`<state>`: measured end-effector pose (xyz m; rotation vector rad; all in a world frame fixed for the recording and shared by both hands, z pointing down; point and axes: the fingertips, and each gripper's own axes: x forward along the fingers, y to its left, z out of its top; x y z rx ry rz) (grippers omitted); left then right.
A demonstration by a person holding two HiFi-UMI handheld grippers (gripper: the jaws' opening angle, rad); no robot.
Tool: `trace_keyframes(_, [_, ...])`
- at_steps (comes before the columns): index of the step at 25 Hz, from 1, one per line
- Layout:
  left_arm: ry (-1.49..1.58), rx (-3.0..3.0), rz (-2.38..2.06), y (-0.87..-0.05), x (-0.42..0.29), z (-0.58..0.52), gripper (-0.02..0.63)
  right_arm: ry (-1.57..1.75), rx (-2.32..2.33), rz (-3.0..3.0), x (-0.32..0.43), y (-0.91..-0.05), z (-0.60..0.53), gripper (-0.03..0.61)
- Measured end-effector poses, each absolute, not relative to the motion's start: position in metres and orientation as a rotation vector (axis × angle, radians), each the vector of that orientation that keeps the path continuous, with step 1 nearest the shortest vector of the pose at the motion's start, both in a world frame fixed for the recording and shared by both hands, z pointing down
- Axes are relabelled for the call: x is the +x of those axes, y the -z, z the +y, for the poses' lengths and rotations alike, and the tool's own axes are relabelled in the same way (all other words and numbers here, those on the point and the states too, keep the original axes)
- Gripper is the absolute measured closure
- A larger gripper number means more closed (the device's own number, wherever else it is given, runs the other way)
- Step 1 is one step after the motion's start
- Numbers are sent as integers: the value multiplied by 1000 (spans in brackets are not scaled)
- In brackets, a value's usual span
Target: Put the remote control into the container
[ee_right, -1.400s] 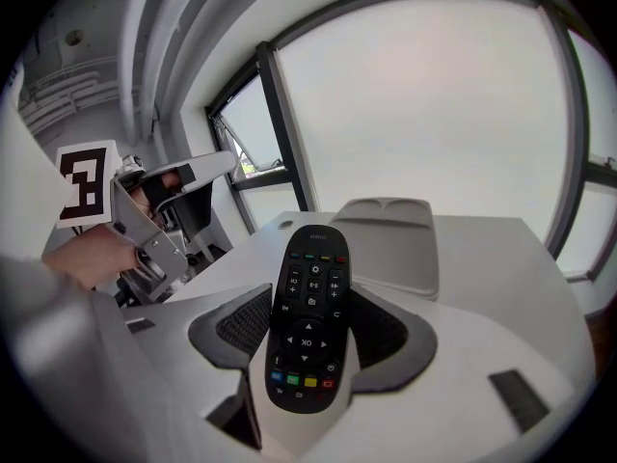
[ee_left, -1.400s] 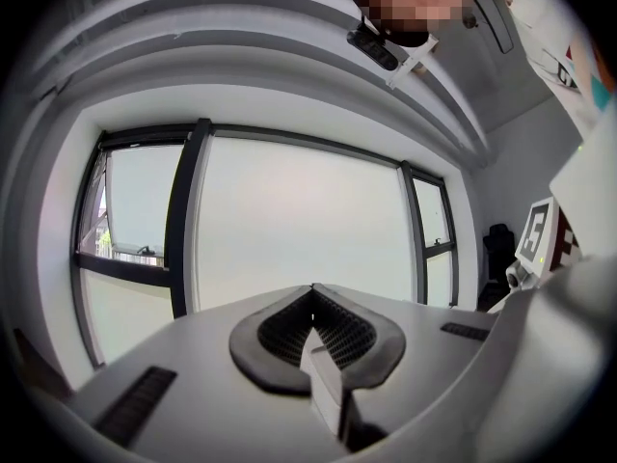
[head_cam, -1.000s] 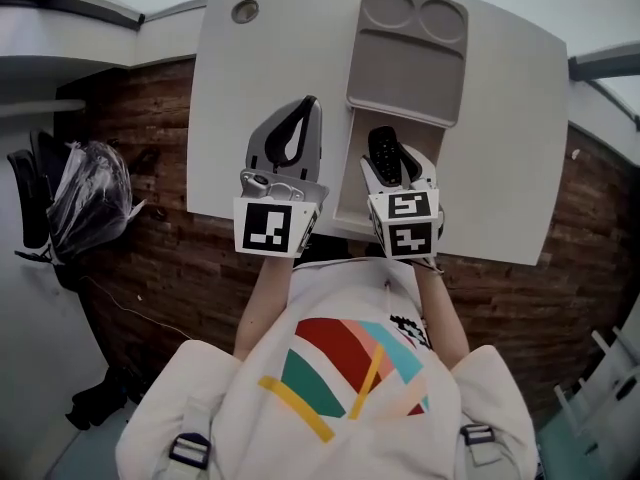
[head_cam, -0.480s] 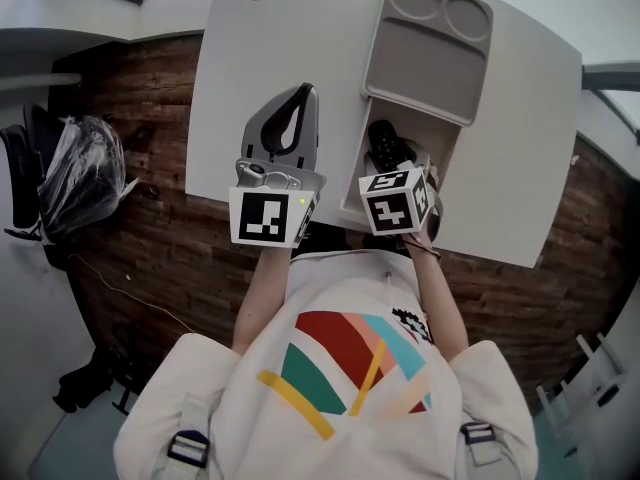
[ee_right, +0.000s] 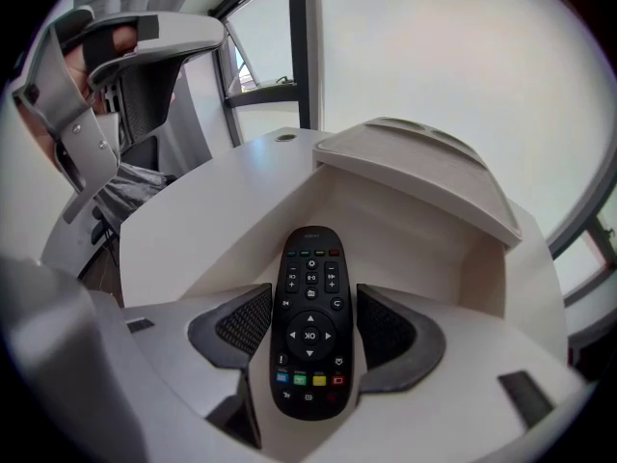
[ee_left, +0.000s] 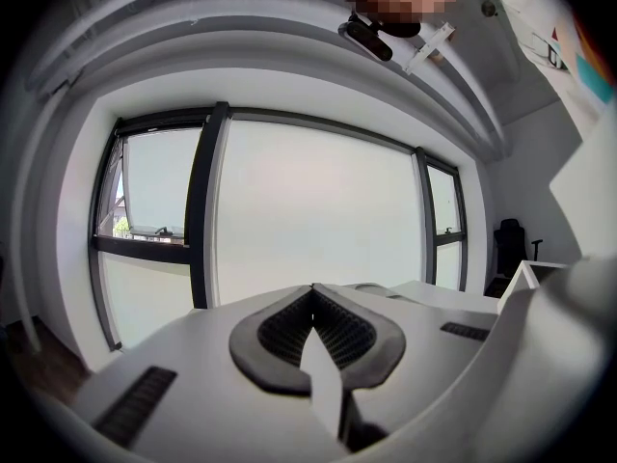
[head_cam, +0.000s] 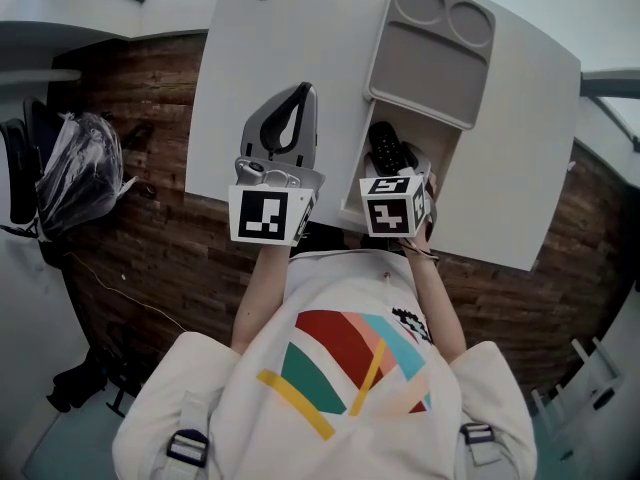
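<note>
The right gripper point(ee_right: 310, 312) is tipped further, the remote control point(ee_right: 308, 258) still clamped in its jaws over the container point(ee_right: 424, 239); release is expected. The left gripper's point(ee_left: 311, 297) jaws are kept shut, empty.

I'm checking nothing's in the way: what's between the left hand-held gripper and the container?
Only bare table separates left hand-held gripper and container, in the head view.

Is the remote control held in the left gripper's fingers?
No, the left gripper has its fingers shut together on nothing, while the remote control sits clamped between the fingers of the right gripper.
</note>
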<state>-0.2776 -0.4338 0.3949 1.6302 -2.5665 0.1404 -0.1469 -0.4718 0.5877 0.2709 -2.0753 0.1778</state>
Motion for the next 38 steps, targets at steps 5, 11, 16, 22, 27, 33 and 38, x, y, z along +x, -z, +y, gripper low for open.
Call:
trace_keyframes(5, [-143,1649,-2565,-391,-274,-437,606,-246,272,-2089,-148,-585,-473,322])
trace_keyframes(11, [-148,1679,-2579,-380,-272,-442,606,-332,249,-2150,-149,-571,-473,308])
trace_keyframes(16, [-142,1709,-2595,-367,-267,-448,606,-523,279,-2268,-157,-537,-485,308])
trace_keyframes(22, [-121,1771,-2615,-342,-259,-457,606,-625,287,-2564,-170,-443,-523,312])
trace_keyframes(27, [-100,1786,-2633,-319,-258,-461,606,-483,538,-2828,-157,-344,-569,578])
trace_keyframes(33, [-28,1798,-2712,-273,-258,-460,606,-393,542,-3096,-133,-262,-568,578])
trace_keyframes(38, [-23,1854,-2741,-251,-254,-462,606,-356,455,-3198,-133,-255,-552,578])
